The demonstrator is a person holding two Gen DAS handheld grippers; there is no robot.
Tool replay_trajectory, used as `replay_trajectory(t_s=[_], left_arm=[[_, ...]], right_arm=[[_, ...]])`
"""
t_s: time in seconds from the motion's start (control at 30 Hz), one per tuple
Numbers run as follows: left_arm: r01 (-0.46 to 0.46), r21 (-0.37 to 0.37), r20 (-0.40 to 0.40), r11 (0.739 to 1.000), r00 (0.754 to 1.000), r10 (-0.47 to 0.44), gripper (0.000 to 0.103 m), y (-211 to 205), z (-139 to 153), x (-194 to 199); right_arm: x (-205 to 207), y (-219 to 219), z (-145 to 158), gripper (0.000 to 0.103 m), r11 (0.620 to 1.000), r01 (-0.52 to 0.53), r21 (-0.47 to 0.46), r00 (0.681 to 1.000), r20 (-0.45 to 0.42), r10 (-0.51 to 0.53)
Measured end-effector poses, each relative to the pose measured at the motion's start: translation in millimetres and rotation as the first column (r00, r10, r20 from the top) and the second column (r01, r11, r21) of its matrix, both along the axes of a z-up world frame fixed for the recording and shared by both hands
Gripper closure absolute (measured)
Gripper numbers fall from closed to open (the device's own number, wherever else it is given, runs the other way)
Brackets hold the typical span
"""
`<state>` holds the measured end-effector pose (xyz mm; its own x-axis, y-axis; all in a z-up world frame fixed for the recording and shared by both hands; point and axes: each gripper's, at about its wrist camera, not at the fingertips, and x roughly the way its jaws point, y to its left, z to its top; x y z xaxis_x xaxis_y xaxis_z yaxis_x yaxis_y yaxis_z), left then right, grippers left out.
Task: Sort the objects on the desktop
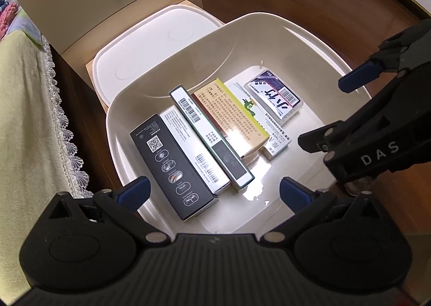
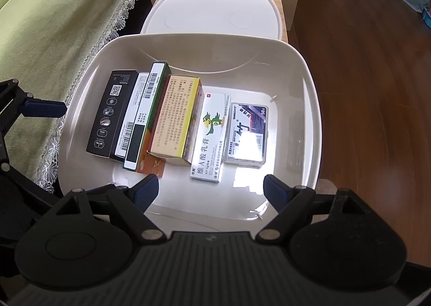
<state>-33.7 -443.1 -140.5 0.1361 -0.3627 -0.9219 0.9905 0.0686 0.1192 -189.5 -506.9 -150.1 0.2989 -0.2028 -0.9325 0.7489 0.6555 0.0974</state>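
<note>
Left wrist: boxes [image 1: 199, 144] already lined up in bin [image 1: 269, 28] | left tool [image 1: 214, 193] and right tool [image 2: 210, 189] both wide, holding nothing | lid [image 2: 215, 10] next, I reckon

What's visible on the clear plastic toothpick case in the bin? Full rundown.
The clear, flat rectangular plastic toothpick case has rounded corners and a printed label with large dark characters, a barcode and "50". It lies flat, label up, on the floor of the cream plastic bin, at the end of the row of boxes. Its long side sits beside the white carton with a green bird; contact cannot be told. Glare washes out part of the label. Neither hand-held gripper touches it.
</note>
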Motion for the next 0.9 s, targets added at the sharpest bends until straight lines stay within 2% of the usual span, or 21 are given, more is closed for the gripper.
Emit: replay_trajectory(t_s=[0.9], left_arm=[[0.014,-0.029,0.016,0.999,1.0,-0.014,0.0,-0.5,6.5,1.1]], right_arm=[[-1.9,-3.5,-0.3,0.021,1.0,0.009,-0.008,1.0,0.001,-0.009]])
